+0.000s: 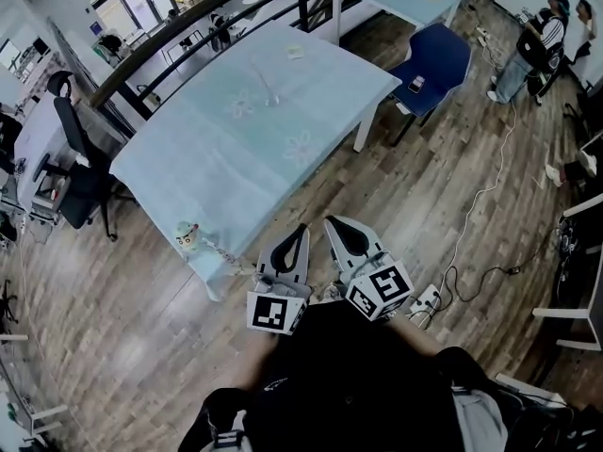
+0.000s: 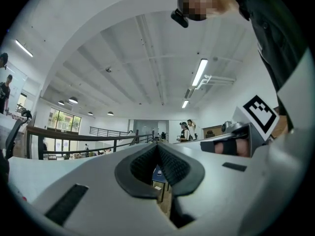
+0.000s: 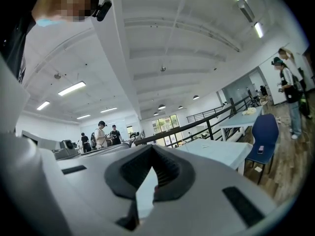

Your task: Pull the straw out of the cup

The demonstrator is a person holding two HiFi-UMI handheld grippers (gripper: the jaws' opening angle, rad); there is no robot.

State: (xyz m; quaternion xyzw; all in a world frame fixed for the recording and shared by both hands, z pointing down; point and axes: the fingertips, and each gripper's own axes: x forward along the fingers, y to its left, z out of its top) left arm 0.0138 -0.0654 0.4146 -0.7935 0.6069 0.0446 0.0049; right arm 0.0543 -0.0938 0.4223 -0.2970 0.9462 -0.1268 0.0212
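Close in front of the person's dark-clothed body, the left gripper (image 1: 301, 234) and the right gripper (image 1: 337, 229) were held side by side and roughly level, each with its grey jaws brought together at the tips and nothing between them. Both pointed over a strip of brown wooden plank floor (image 1: 415, 196) towards the large table under a light blue cloth (image 1: 245, 130), which neither had reached. The small pale cup with a greenish top (image 1: 187, 236) stood at the table's near corner, ahead and to the left of the left gripper. A thin pale line (image 1: 221, 254) ran from it along the table edge; it may have been the straw, but it was too small to be sure. The step in hand looked like the approach, with the pull itself not begun. To do it well, both grippers would probably need to swing left towards that corner and part their jaws before arriving. One could then steady the cup's body, since a light cup so near the edge might tip or slide off. The other could pinch the straw and draw it out along its own line, not sideways.
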